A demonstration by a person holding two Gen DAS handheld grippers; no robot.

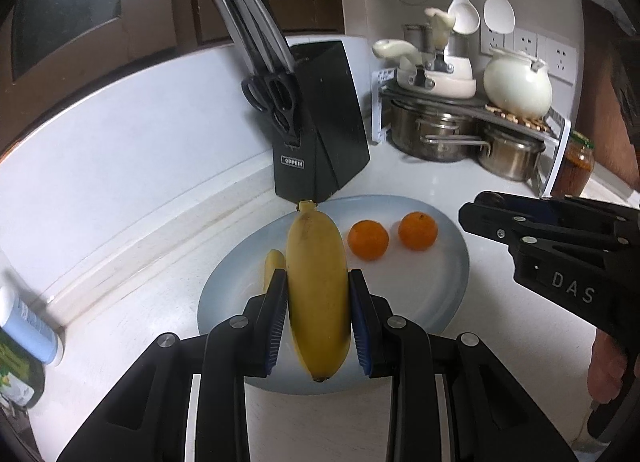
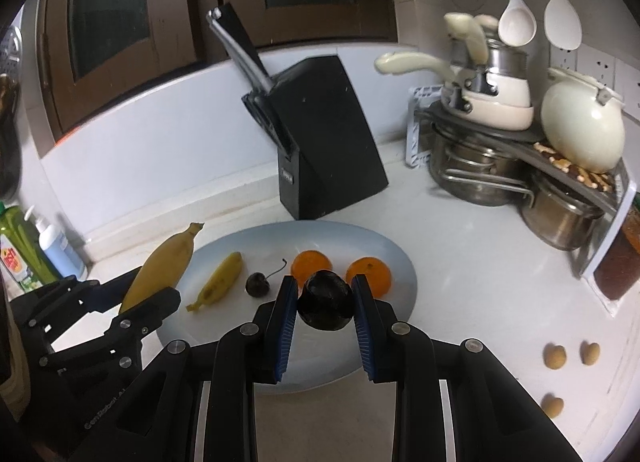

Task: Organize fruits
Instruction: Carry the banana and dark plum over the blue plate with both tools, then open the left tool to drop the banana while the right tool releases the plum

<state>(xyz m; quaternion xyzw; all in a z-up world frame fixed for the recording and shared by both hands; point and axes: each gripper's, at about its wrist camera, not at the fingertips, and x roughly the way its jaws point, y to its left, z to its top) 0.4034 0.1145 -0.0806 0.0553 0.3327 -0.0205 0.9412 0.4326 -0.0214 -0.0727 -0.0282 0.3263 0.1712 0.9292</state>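
My left gripper [image 1: 319, 320] is shut on a large yellow banana [image 1: 318, 290] and holds it over the left part of a pale blue plate [image 1: 448, 294]. It also shows in the right wrist view [image 2: 160, 262]. My right gripper [image 2: 325, 312] is shut on a dark round fruit [image 2: 325, 304] above the plate [image 2: 384, 302]. On the plate lie a small banana [image 2: 218, 282], a dark cherry with a stem [image 2: 257, 284] and two oranges [image 2: 311, 262] [image 2: 370, 274]. The right gripper body shows in the left wrist view [image 1: 560, 246].
A black knife block [image 2: 324, 134] stands just behind the plate. A rack with steel pots [image 2: 480, 170] and a cream kettle [image 2: 582, 126] fills the back right corner. Three small tan fruits [image 2: 554, 356] lie on the counter at right. Soap bottles [image 2: 52, 246] stand at left.
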